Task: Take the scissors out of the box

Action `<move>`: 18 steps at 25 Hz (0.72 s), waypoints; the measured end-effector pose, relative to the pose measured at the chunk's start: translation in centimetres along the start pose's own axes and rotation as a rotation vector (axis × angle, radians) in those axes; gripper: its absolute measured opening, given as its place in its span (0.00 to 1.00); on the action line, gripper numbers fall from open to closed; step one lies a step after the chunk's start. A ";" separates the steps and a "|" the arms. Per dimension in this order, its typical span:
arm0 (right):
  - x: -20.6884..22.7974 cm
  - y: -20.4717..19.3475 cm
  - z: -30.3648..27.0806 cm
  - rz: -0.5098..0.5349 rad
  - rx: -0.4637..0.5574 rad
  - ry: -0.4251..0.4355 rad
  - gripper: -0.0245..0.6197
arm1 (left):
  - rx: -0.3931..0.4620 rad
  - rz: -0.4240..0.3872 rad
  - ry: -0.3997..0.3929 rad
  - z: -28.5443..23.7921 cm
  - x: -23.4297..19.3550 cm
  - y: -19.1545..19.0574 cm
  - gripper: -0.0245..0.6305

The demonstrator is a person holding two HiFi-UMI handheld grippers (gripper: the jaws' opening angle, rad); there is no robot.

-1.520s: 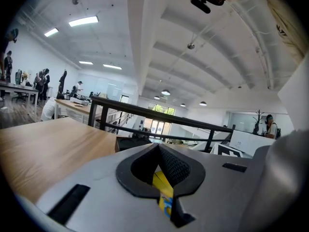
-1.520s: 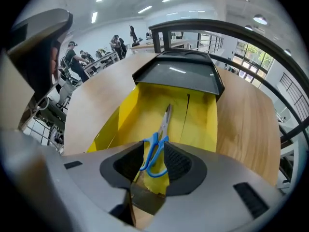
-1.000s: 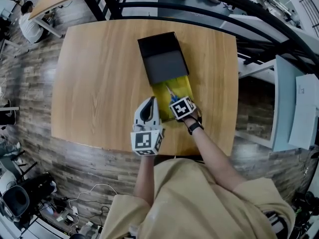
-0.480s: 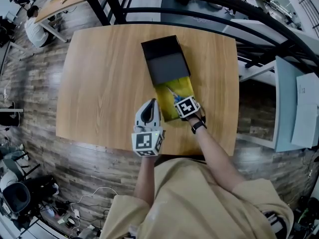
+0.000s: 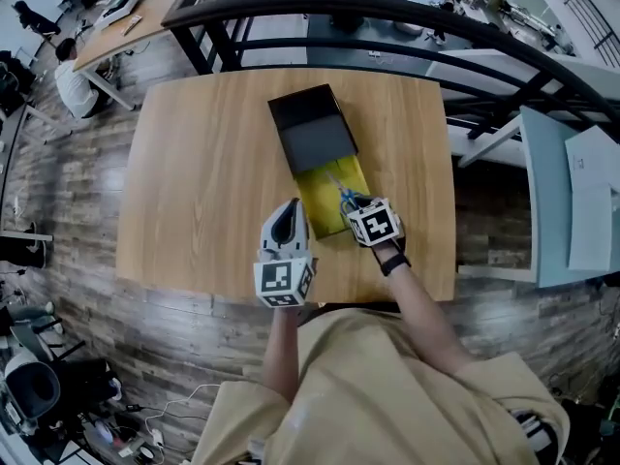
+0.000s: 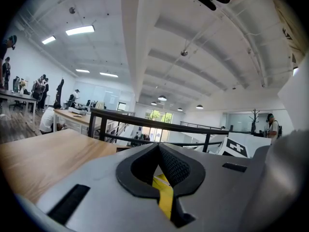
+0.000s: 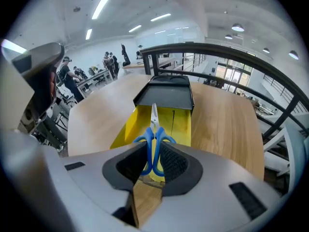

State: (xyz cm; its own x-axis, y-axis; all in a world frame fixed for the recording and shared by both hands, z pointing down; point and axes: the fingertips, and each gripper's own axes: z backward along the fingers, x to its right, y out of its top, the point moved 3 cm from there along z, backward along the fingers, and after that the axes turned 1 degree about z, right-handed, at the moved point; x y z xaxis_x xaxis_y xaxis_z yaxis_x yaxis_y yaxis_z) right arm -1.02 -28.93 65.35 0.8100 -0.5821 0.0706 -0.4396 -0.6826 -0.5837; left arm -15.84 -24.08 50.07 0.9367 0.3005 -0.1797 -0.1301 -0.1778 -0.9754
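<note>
We see the scissors with blue looped handles and bright steel blades [image 7: 154, 129] held in the right gripper [image 7: 153, 150]. Its two jaws pinch the handles from either side. The blades point away from us, over the open yellow inner tray of the box [image 7: 181, 122], towards the black outer sleeve [image 7: 166, 96] from which that tray is drawn. We cannot tell whether the blade tips touch the tray floor.

In the head view the right gripper stands at the tray's near end. A dark watch [image 5: 392, 263] shows on the wrist behind it.

The left gripper [image 6: 158, 151] lies just beside the tray's near left corner. Its jaws are pressed together at the tips with nothing between them. A strip of yellow shows through the slit behind the tips, and we cannot tell whether the gripper touches the tray.

The box sits on a pale wooden table with rounded corners [image 5: 203, 163]. Beyond the table runs a black metal railing [image 5: 387, 13], and grey plank flooring [image 5: 68, 182] lies to its side. Our beige sleeves [image 5: 387, 395] fill the bottom of the head view.
</note>
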 end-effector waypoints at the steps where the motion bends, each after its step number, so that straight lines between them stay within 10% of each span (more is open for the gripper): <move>1: 0.0 0.2 0.9 -0.002 0.031 -0.004 0.17 | 0.006 -0.007 -0.004 0.2 0.3 0.2 0.06; 18: -0.4 5.7 16.2 0.022 0.587 -0.114 0.17 | 0.111 -0.094 -0.043 3.4 4.3 6.0 0.06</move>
State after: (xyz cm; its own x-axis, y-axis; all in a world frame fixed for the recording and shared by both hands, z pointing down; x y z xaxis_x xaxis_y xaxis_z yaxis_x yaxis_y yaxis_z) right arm 2.40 -25.44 48.88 0.8540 -0.5201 -0.0145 -0.1951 -0.2943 -0.9356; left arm -13.69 -20.68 42.97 0.9319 0.3514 -0.0894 -0.0795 -0.0426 -0.9959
